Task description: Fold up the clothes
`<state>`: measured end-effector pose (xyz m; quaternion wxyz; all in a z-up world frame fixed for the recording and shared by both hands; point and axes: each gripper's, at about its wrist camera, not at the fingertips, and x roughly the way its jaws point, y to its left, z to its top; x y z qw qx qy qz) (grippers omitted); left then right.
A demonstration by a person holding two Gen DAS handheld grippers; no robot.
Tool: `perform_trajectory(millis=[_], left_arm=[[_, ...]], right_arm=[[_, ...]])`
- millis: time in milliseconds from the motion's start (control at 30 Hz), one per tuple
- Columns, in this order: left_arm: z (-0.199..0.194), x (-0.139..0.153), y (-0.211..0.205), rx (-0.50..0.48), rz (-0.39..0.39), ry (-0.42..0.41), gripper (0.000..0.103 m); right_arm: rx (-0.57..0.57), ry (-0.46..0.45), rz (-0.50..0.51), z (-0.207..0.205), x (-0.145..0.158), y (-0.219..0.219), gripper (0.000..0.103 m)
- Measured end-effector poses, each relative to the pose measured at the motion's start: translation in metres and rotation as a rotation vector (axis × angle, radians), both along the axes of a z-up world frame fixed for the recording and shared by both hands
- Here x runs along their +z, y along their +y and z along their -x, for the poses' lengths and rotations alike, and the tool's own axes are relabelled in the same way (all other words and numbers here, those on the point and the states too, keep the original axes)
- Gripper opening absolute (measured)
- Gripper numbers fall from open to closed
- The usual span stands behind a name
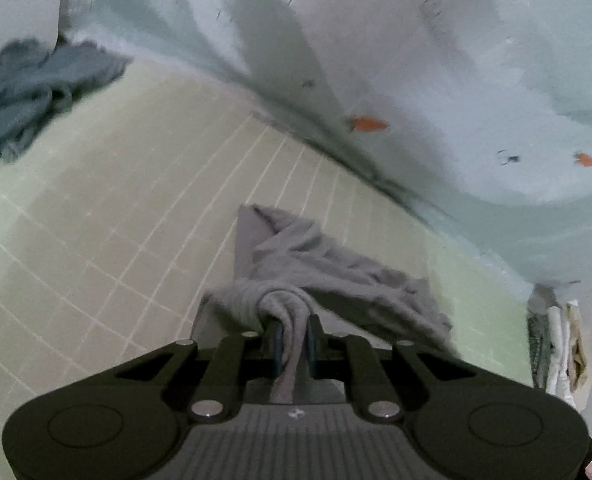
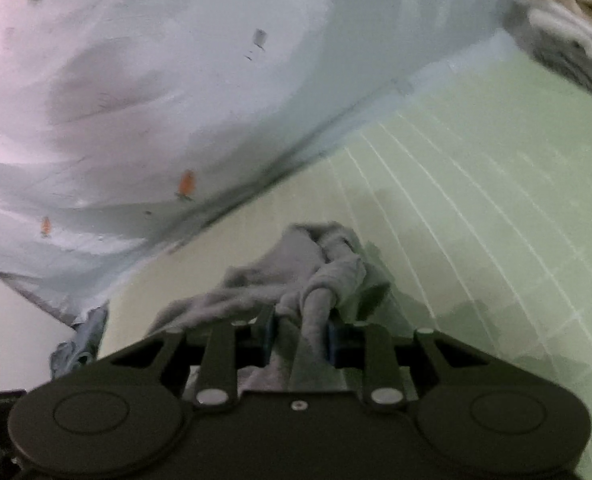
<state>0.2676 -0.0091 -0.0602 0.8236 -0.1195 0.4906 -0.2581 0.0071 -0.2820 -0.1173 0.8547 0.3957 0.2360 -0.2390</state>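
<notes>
**Both grippers hold one grey cloth above the mat**

We see the left gripper (image 1: 293, 330) with its jaws closed tight on a bunched edge of the grey garment (image 1: 328, 276). The right gripper (image 2: 300, 326) is closed on the same kind of grey fabric (image 2: 324, 276), also gathered into a thick roll between the fingers. The cloth hangs or drapes from both grips over the green grid mat (image 1: 115, 208), near the pale curtain (image 1: 416, 60) behind it. How much of it touches the mat we cannot tell.

We judge that the garment is being carried or spread between the two tools. To do this well, we should keep both grips firm and move the hands apart evenly, so the fabric becomes flat and not twisted. The grid lines can help us to keep the edge straight. The blue crumpled clothes (image 1: 27, 92) and the folded stack (image 2: 576, 32) are well apart, so there is room.
</notes>
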Motion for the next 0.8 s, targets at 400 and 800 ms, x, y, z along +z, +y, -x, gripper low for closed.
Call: perform_trajectory(millis=[400, 800], left_arm=[[-0.122, -0.022, -0.023, 0.140, -0.010, -0.032, 0.045], [-0.080, -0.053, 0.026, 0.118, 0.183, 0.268, 0.063]], right_arm=[[-0.037, 0.043, -0.138, -0.100, -0.009, -0.082, 0.054], [-0.057, -0.044, -0.290, -0.054, -0.025, -0.055, 0.051]])
